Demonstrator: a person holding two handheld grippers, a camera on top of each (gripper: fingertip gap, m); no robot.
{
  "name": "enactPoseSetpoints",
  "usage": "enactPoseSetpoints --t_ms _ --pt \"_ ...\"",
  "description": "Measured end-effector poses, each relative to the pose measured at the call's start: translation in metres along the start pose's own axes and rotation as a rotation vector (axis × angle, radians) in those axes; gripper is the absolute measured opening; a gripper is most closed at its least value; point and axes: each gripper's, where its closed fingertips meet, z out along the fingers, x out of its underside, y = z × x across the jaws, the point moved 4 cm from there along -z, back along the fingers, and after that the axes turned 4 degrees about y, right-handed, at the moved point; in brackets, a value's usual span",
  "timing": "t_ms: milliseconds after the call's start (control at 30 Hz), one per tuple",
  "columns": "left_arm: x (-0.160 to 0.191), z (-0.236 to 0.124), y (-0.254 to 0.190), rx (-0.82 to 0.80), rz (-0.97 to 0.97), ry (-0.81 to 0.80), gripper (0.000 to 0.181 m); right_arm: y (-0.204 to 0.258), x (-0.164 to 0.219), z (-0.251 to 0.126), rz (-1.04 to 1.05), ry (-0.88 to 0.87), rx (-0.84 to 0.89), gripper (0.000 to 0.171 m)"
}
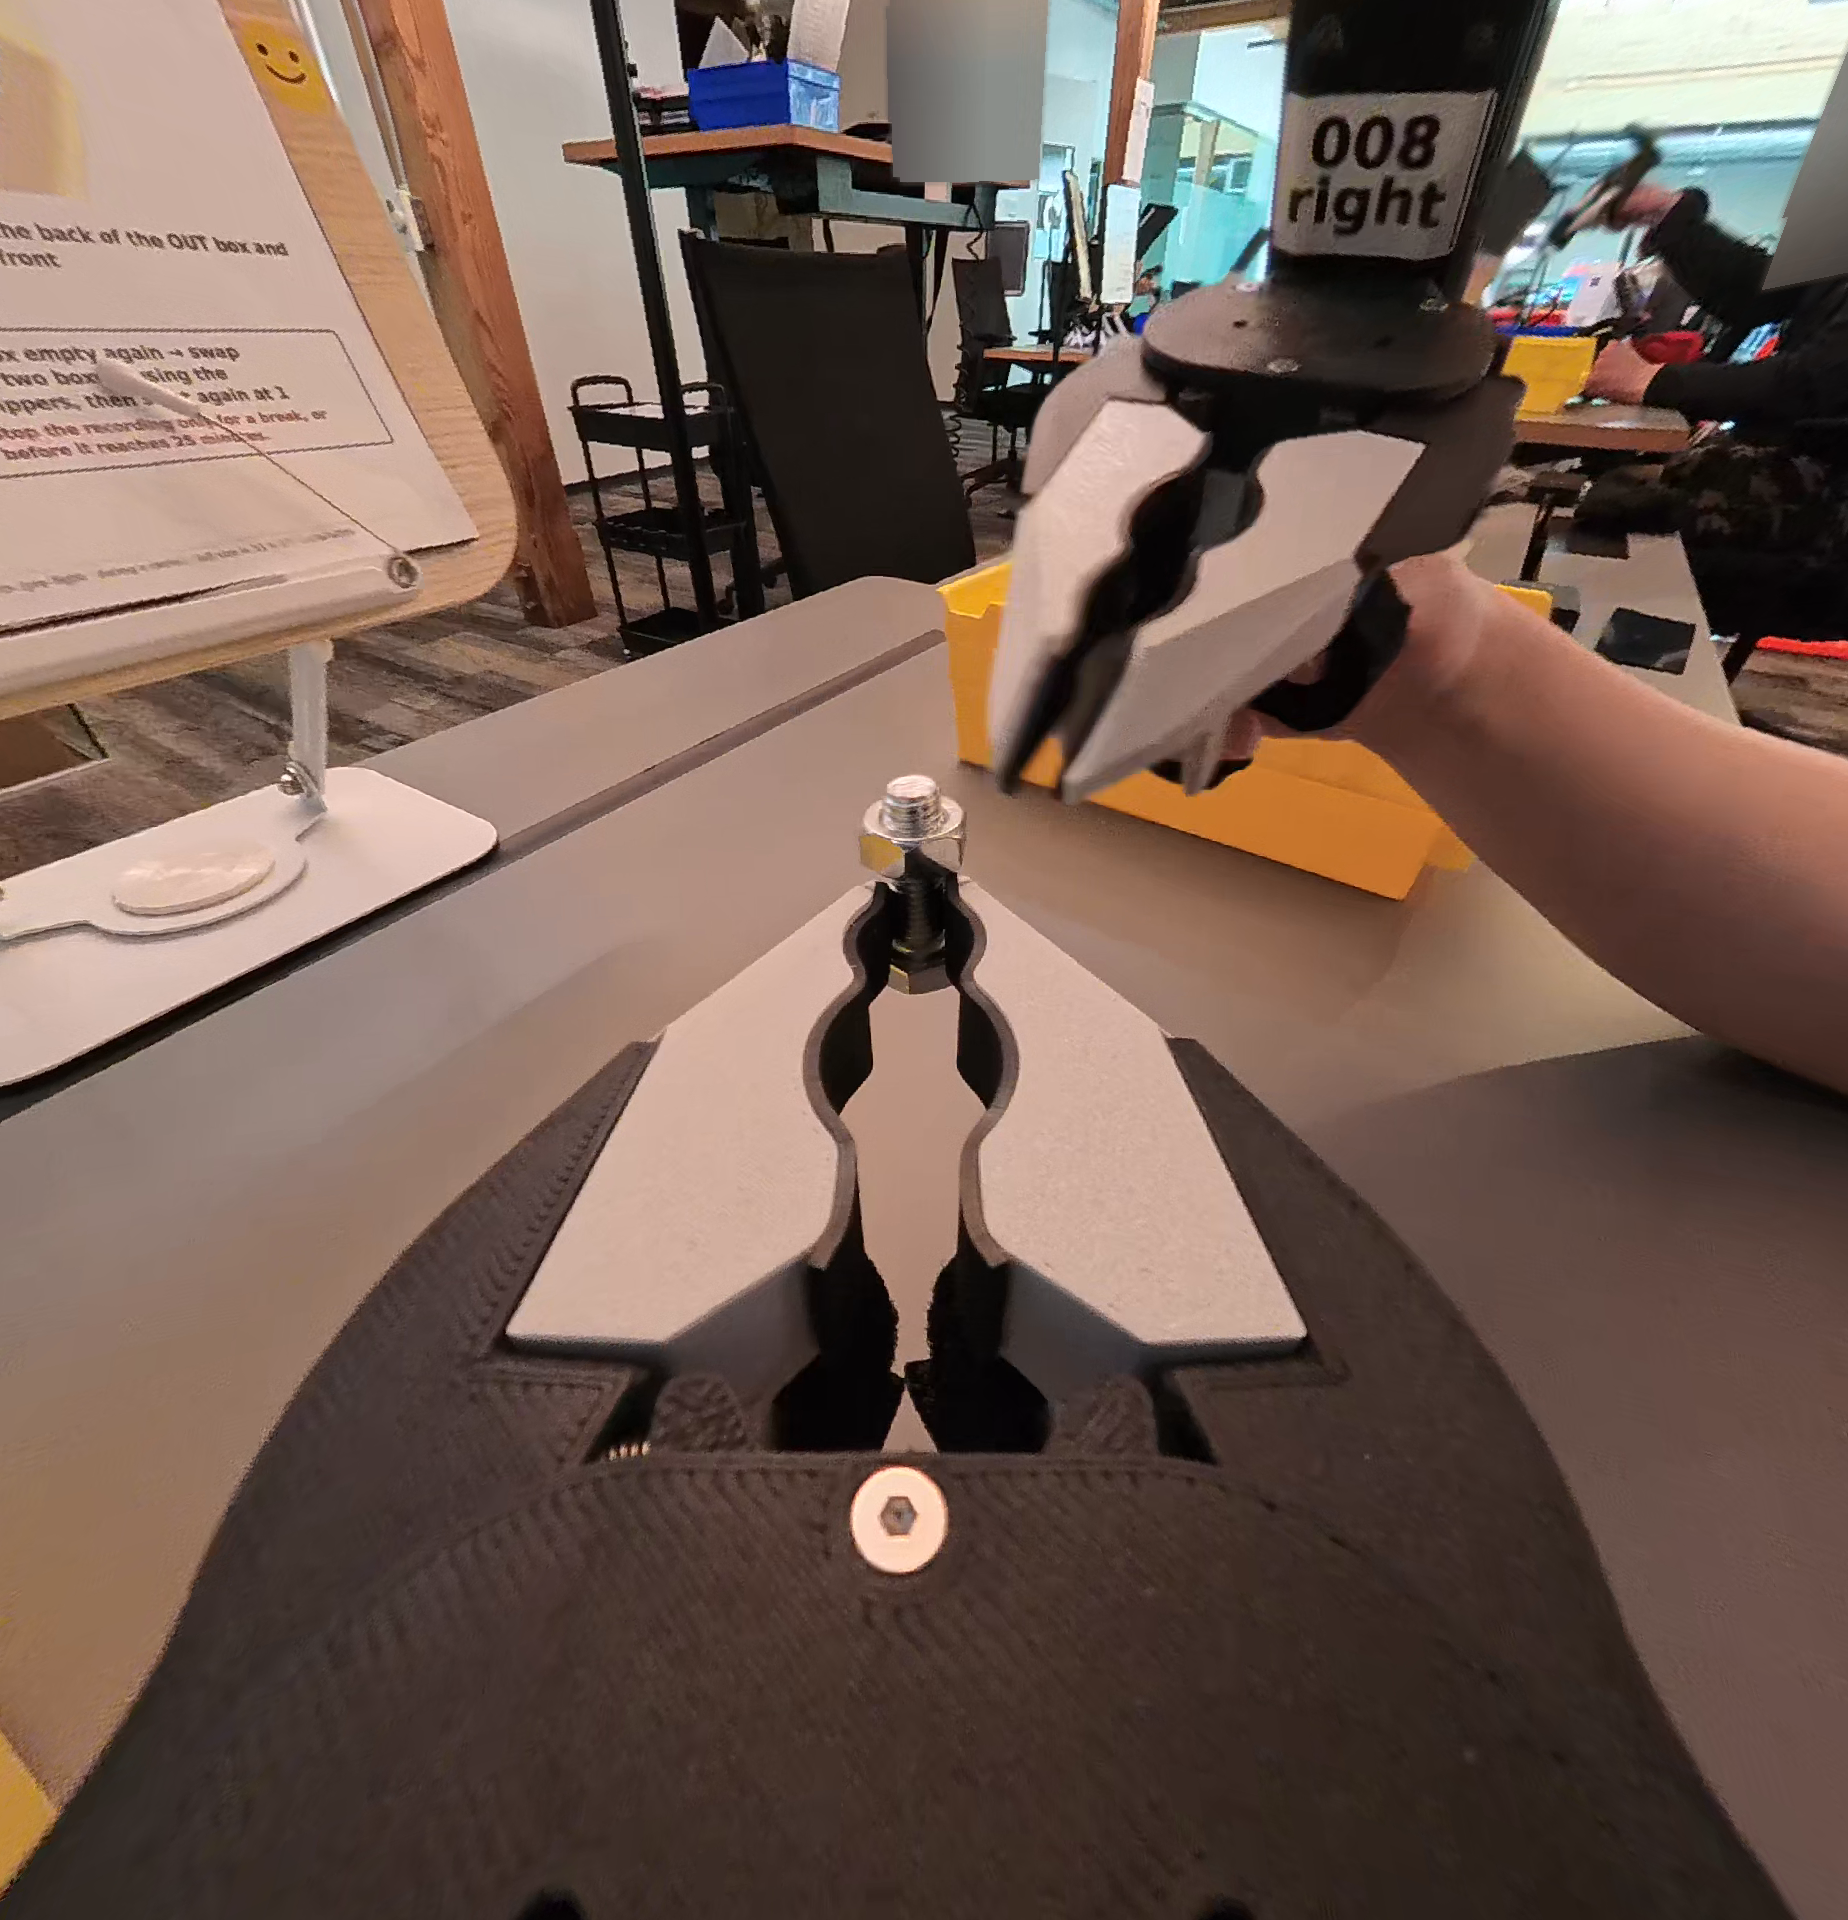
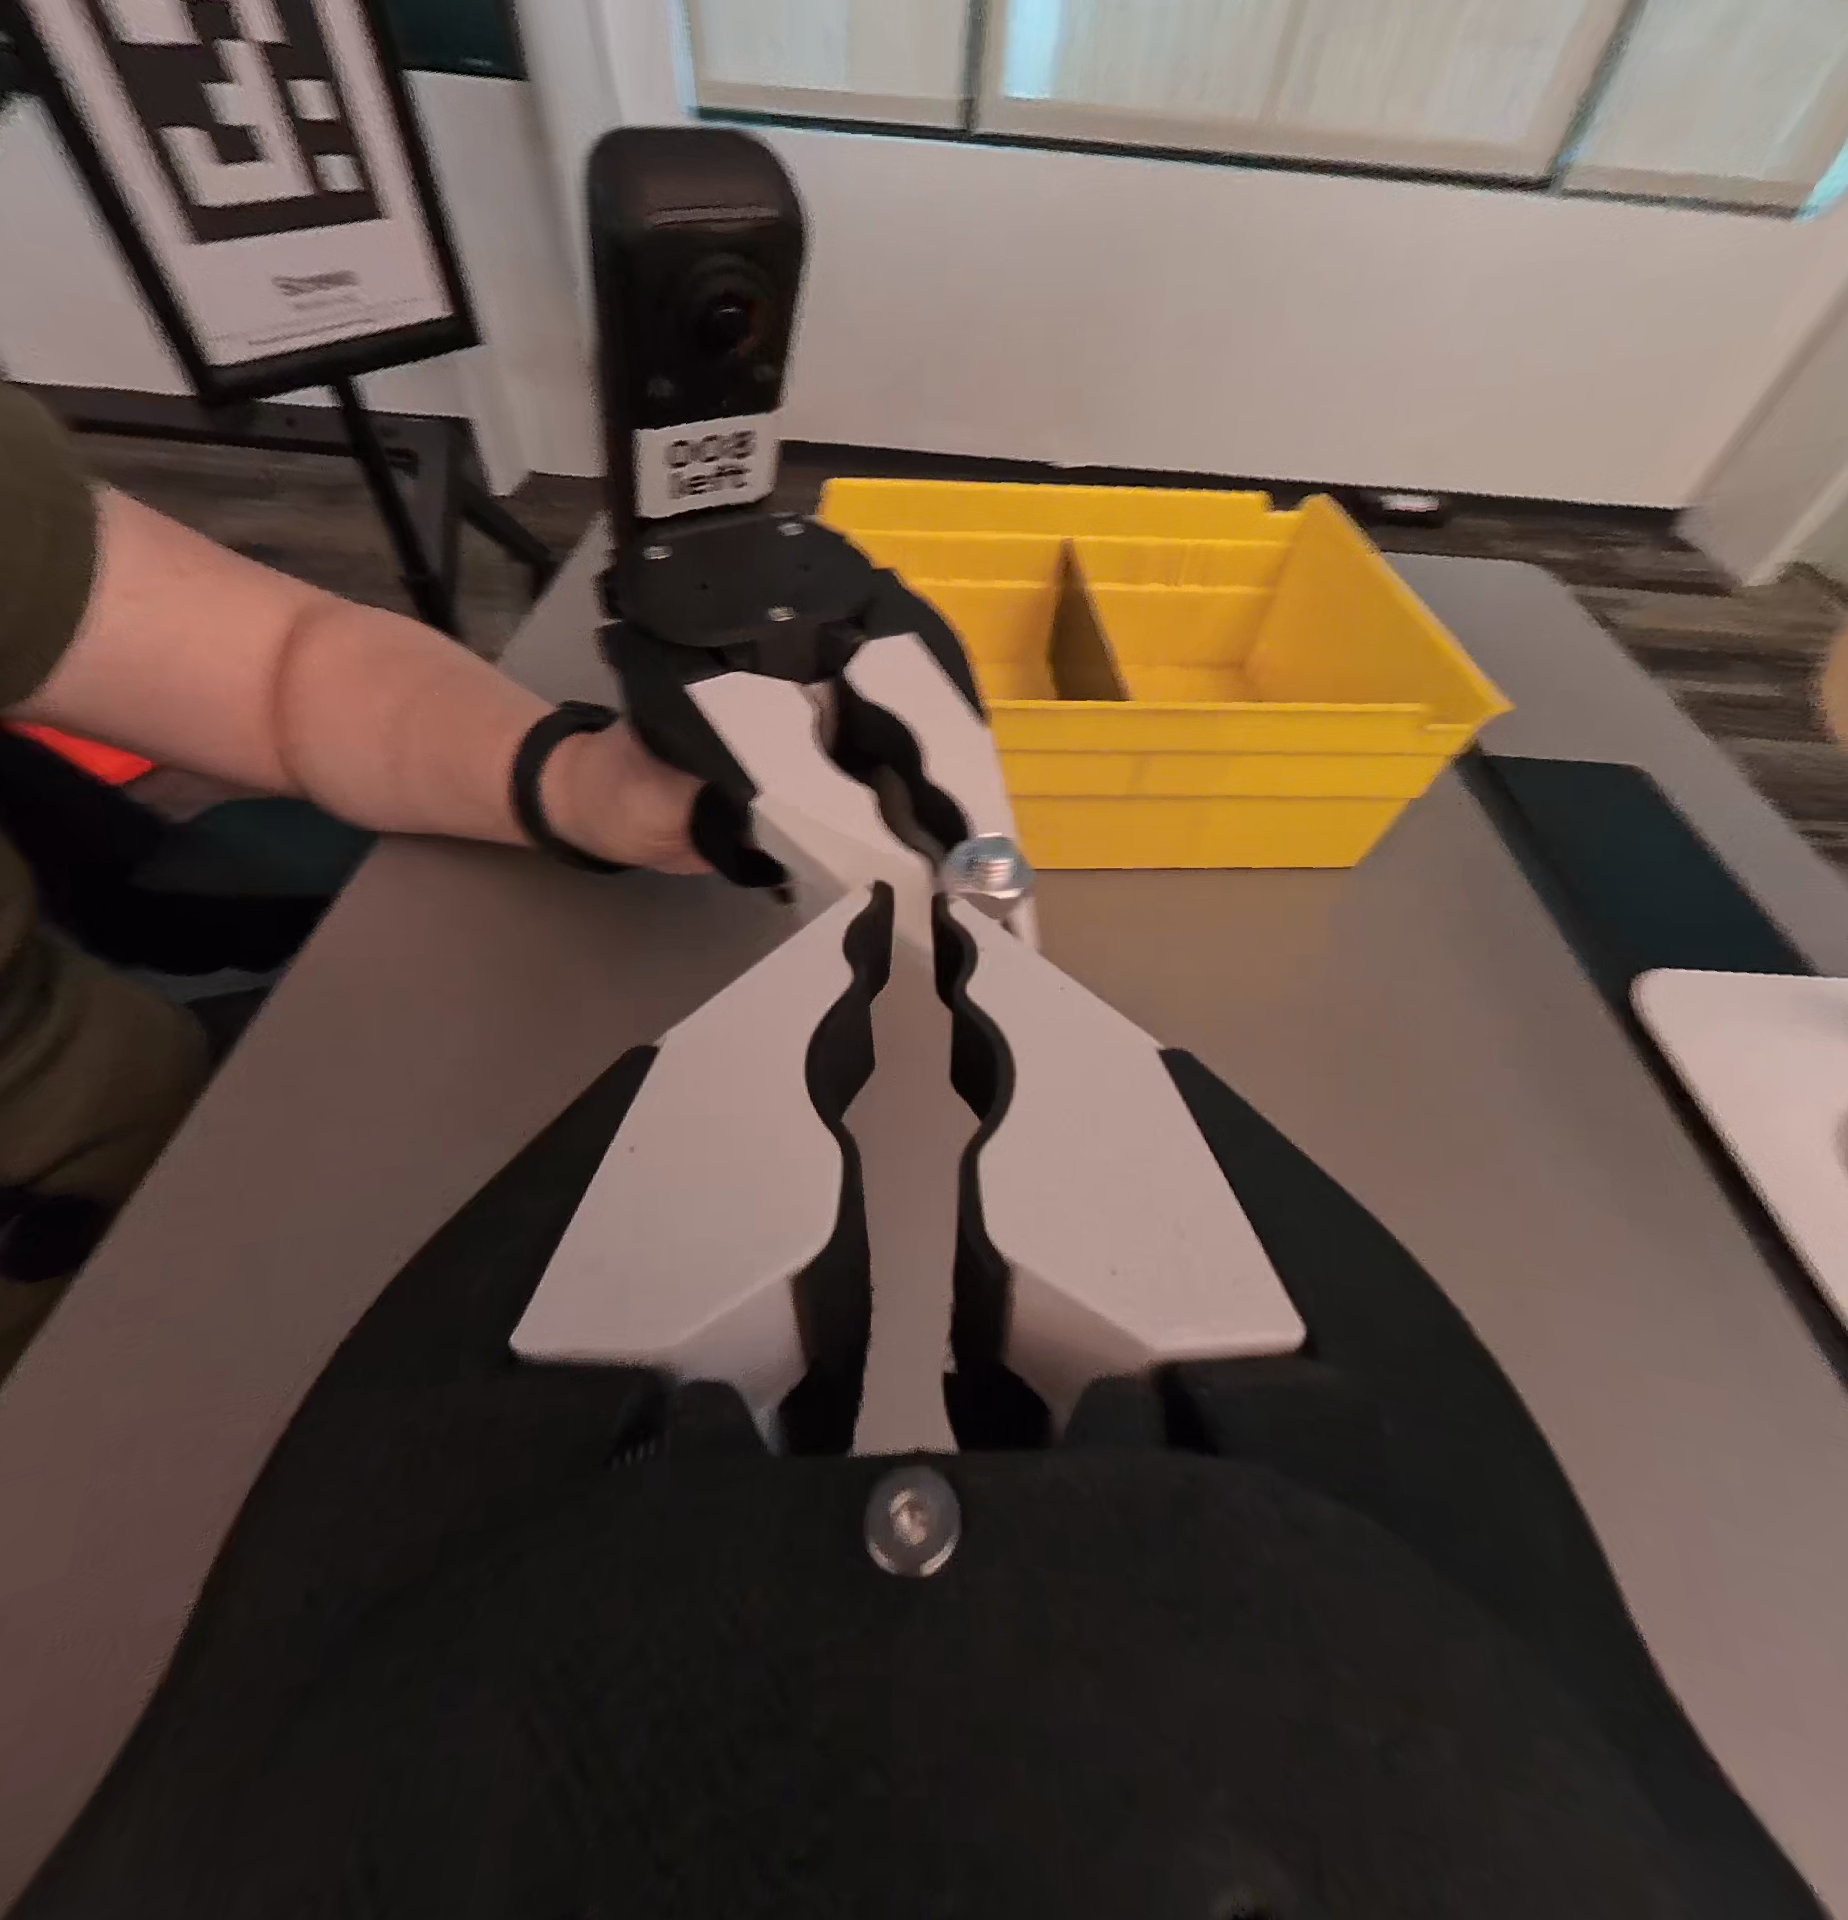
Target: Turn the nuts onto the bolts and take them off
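In the left wrist view, the left hand-held gripper (image 1: 912, 940) is clenched on the bolt (image 1: 912, 914), which stands upright between the two fingertips; the bolt's head is low in the notch and the threaded end points up. A silver nut (image 1: 912, 840) sits on the thread just above the fingertips, with a short piece of thread showing over it. The right hand-held gripper (image 1: 1039, 774) hangs above and to the right of the nut, near it but not touching; its jaws are a little apart and grasp nothing. A hand (image 1: 1419, 644) holds its black grip. Behind it a yellow bin (image 1: 1304, 821) rests on the grey worktop (image 1: 691, 987). At the left a white stand base (image 1: 276, 862) carries a tilted board with a printed sheet (image 1: 172, 312). In the right wrist view, which is somewhat blurred, the right hand-held gripper (image 2: 912, 899) is released, with a narrow gap between its fingertips, and nothing is inside the gap. The nut (image 2: 987, 868) lies just beyond and to the right of the right fingertip; whether they touch, I cannot tell. The left hand-held gripper (image 2: 941, 847) comes from the upper left and grasps the bolt below the nut, though the bolt itself is mostly hidden here. A hand (image 2: 629, 800) with a black strap holds it. The yellow bin (image 2: 1211, 769) stands behind, and its compartments look empty. A framed sign (image 2: 245, 177) stands at the upper left.
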Motion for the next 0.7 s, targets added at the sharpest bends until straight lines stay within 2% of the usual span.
enactPoseSetpoints --t_ms 67,233,467,700 --pt "0.000 0.000 0.000 0.015 -0.018 -0.006 0.007 -0.007 -0.003 -0.001 -0.014 -0.032 0.071 0.018" --pt "0.000 0.001 -0.004 0.029 -0.007 -0.006 0.007 -0.010 0.000 0.004 0.040 -0.025 0.065 0.024" --pt "-0.002 0.000 -0.006 0.035 0.005 -0.010 0.007 -0.009 0.003 0.011 0.098 -0.015 0.039 0.016" --pt "0.000 -0.006 0.016 -0.118 -0.048 -0.005 0.007 -0.023 -0.001 0.030 0.239 -0.046 0.246 0.016"
